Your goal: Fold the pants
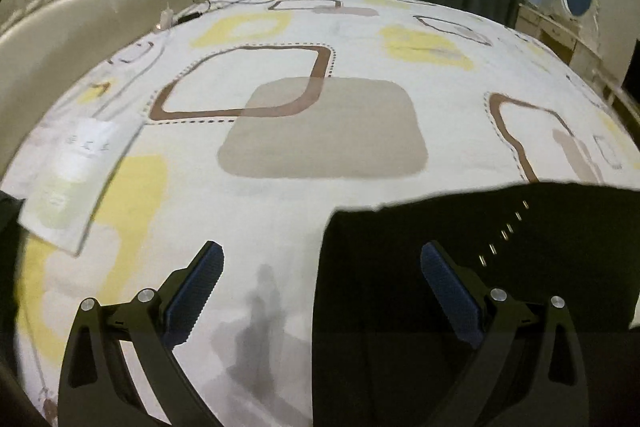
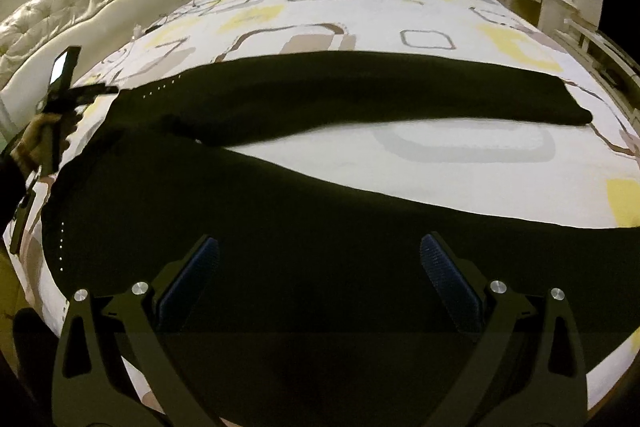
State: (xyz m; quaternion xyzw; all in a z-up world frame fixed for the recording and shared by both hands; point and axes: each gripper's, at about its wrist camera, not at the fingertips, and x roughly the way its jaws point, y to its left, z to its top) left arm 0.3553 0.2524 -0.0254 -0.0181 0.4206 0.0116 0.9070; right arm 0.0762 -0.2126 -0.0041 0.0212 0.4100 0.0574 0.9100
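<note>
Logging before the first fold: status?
Left gripper and right gripper open, empty. Black pants spread flat on bedsheet, legs apart, unfolded. White packet clear, left.

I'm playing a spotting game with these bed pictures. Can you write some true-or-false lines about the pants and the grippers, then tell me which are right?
1. The pants are black. True.
2. The pants are already folded into a small square. False: they lie spread out on the bed, with the two legs apart.
3. The left gripper is open. True.
4. The right gripper is pinching the pants. False: its jaws stand wide apart above the cloth.
5. The bed cover is plain white. False: it has yellow, brown and grey shapes.
6. A white packet lies on the bed in the left view. True.
</note>
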